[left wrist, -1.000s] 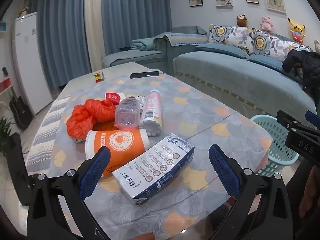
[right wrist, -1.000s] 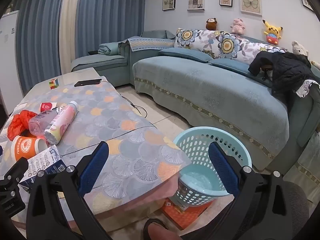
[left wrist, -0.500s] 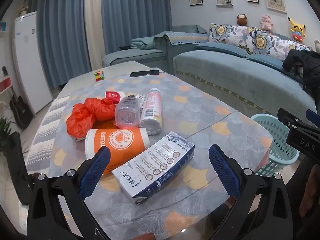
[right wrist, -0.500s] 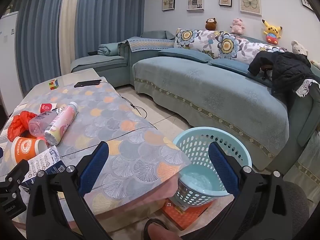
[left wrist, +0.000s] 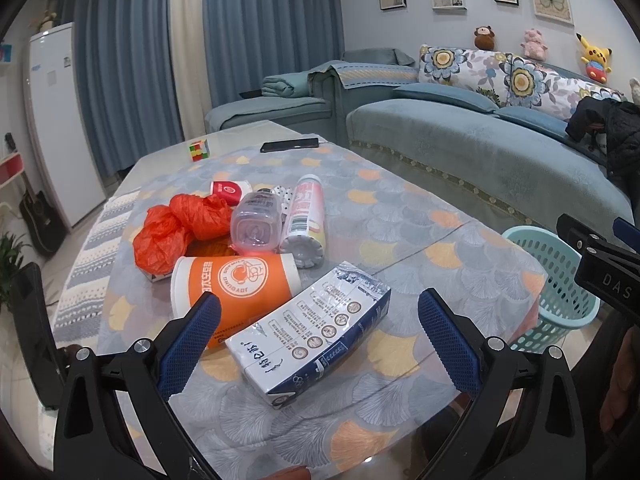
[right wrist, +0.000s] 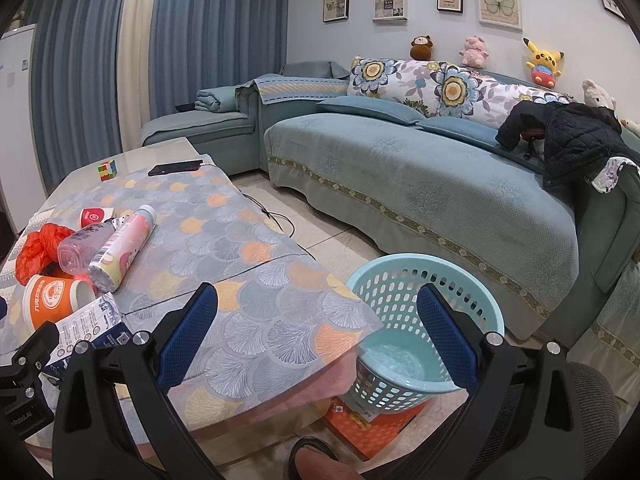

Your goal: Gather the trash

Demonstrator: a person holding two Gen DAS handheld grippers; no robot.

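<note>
The left hand-held gripper (left wrist: 318,332) gaped wide around the white-and-blue printed carton (left wrist: 310,334) at lower centre; the right hand-held gripper (right wrist: 316,328) (equally wide) held nothing above the pale-blue plastic basket (right wrist: 424,276).

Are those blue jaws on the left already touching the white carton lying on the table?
Apart. In the left wrist view, the left gripper stands open, with tablecloth showing between each blue pad and the carton.

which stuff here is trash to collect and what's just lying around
For the job:
milk carton
orange paper cup
pink bottle
clear plastic bottle
orange plastic bag
small red cup
teal basket, seemingly the bin

Just lying about:
phone
puzzle cube
black jacket
plush toys on the sofa back
</note>
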